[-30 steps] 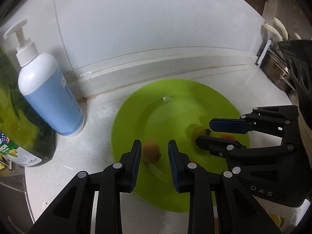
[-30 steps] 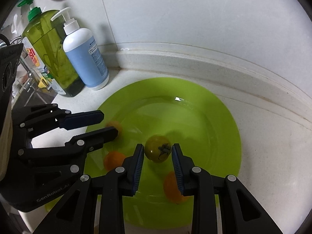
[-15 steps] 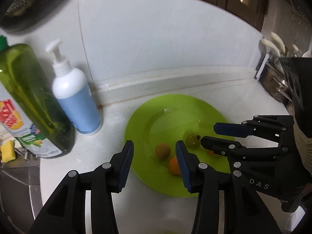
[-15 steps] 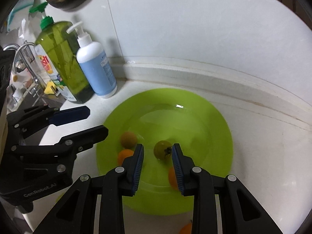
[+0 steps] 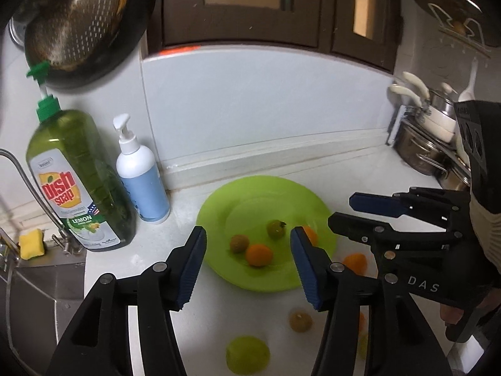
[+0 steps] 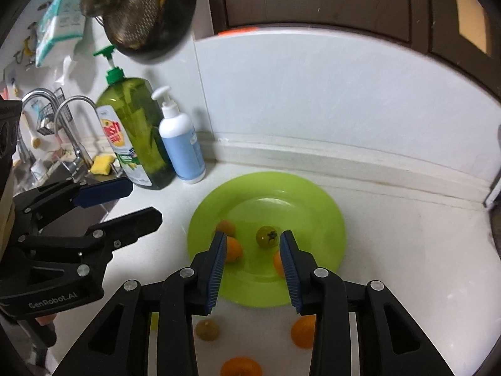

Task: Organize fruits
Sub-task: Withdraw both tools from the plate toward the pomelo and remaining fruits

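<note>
A lime-green plate (image 5: pixel 219 200) (image 6: pixel 266 181) lies on the white counter by the back wall. On it rest a green tomato (image 5: pixel 275 228) (image 6: pixel 266 236), a brown fruit (image 5: pixel 239 243) (image 6: pixel 225 227) and two oranges (image 5: pixel 258 254) (image 6: pixel 234 249). Loose on the counter in front of it are an orange (image 5: pixel 354 263) (image 6: pixel 303 332), a brown fruit (image 5: pixel 300 321) (image 6: pixel 207 329) and a green lime (image 5: pixel 247 357). My left gripper (image 5: pixel 248 232) (image 6: pixel 144 201) hangs above the plate's near side, jaws opening and empty. My right gripper (image 6: pixel 253 235) (image 5: pixel 343 210) hovers beside it, jaws opening, nothing between them.
A green dish soap bottle (image 5: pixel 78 181) and a white-and-blue pump bottle (image 5: pixel 141 181) stand left of the plate. Beyond them are a sink with a faucet (image 6: pixel 72 125) and a yellow sponge (image 5: pixel 29 242). Steel pots (image 5: pixel 422 150) sit at the right; a metal colander (image 5: pixel 78 15) hangs overhead.
Both grippers have risen and drawn back from the plate. The left jaws have spread wide and the brown fruit stays on the plate. Loose fruits on the counter have come into view.
</note>
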Tool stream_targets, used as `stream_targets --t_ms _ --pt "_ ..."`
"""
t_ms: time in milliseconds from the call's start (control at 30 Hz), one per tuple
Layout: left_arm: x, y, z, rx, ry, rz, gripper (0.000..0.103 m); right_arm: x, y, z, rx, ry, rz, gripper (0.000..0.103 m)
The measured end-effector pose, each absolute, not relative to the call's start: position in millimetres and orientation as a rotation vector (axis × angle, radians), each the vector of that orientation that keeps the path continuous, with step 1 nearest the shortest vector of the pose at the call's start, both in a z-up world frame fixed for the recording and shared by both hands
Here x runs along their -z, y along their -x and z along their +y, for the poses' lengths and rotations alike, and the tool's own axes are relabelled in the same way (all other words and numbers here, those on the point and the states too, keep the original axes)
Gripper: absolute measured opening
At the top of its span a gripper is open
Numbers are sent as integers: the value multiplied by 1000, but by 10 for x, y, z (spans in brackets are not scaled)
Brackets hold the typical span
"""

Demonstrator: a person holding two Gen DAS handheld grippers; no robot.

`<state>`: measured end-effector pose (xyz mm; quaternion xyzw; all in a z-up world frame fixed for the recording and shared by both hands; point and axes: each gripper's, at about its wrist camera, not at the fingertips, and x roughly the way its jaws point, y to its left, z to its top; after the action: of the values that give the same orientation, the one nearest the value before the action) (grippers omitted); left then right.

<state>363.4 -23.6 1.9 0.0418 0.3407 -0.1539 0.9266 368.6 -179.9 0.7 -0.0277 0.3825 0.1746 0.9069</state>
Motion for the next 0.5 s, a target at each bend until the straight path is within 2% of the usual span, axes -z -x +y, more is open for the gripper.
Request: stream_targets --t_ms 200,500 --pt "-165 -3329 -277 311 -84 655 68 -166 -3365 -1868 -335 59 736 40" --pt "-214 -2959 -338 341 -95 630 71 -244 -2944 -1977 -285 42 716 40"
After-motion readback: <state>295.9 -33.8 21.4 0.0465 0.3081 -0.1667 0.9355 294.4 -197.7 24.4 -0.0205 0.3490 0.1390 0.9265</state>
